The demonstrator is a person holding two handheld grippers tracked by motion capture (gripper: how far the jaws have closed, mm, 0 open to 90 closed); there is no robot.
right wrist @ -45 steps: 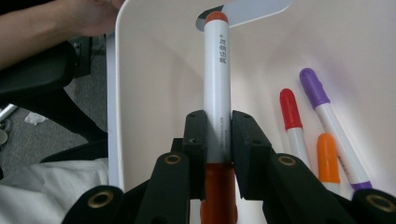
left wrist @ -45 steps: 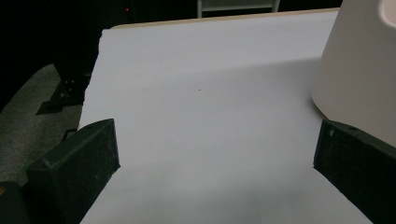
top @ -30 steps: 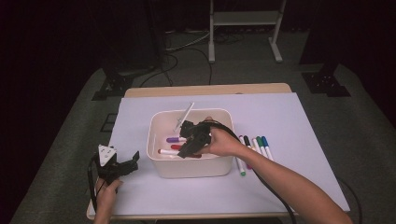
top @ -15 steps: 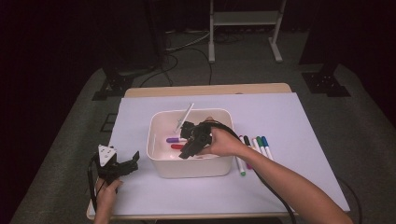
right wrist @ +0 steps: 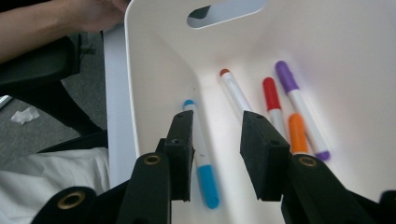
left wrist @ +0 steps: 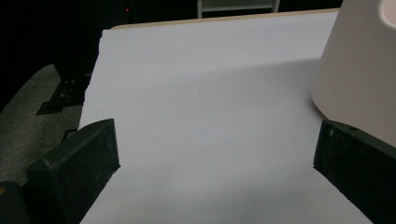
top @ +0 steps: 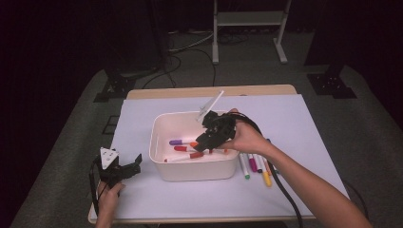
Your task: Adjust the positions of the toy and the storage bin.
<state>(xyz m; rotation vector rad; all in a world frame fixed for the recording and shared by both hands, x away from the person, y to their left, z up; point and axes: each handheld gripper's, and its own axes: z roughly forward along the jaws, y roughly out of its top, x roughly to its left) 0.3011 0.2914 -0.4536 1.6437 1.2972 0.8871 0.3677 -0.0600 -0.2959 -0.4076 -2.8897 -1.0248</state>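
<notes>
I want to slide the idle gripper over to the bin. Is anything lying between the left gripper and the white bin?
No. The high view shows bare white sheet between left gripper and white bin.

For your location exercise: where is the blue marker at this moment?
In the right gripper view, the blue marker lies on the white bin floor by its left wall, below the right gripper.

A tub point(top: 195, 164) sits mid-table point(top: 209, 90) on a sheet point(top: 309, 123). Several markers point(right wrist: 289, 100) lie inside it. More markers point(top: 254, 164) lie on the sheet just right of the tub. Behind the table stands a frame point(top: 247, 19).
</notes>
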